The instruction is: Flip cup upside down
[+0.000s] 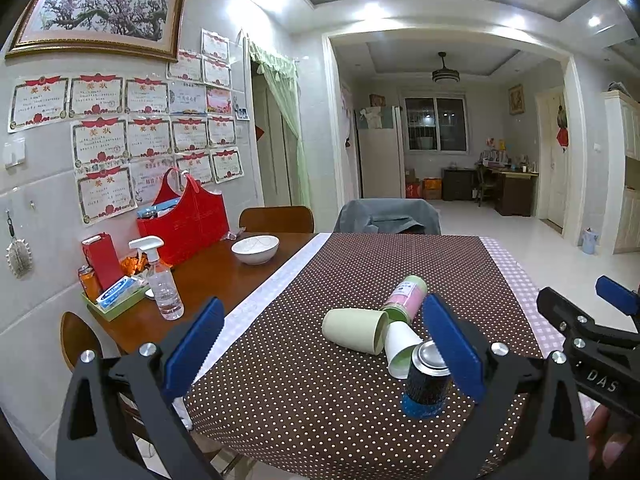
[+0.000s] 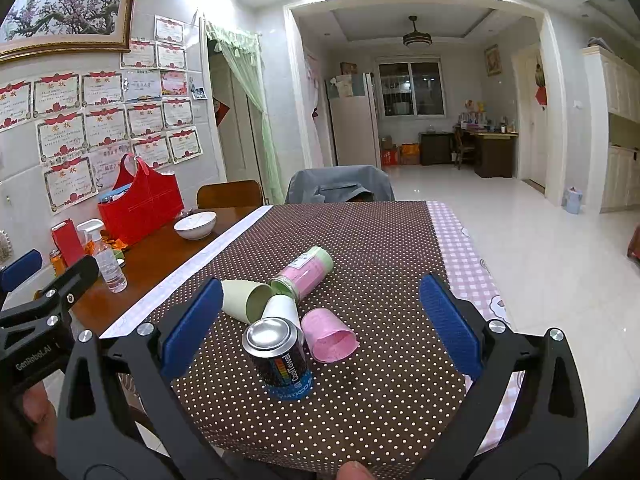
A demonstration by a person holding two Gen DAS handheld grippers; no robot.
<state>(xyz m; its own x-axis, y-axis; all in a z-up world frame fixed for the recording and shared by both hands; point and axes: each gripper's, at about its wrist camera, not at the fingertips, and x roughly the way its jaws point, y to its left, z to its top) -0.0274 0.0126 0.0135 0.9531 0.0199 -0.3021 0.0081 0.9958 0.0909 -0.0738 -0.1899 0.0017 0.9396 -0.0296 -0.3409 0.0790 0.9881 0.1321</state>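
Both claws, left claw [image 1: 324, 354] and right claw [image 2: 320, 326], gape wide, holding nothing. Green cup [image 2: 244, 300], white cup [image 2: 282, 308] and pink cup [image 2: 328, 334] lie sideways at frame centre on the counter [image 2: 380, 380].

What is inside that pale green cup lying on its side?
The pale green cup shows a bare, empty-looking inner wall near its mouth. Its bottom stays hidden, partly behind the white paper cup beside it.

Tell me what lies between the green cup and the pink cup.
The white paper cup, lying on its side between the green cup and pink cup; clearest in the right wrist view.
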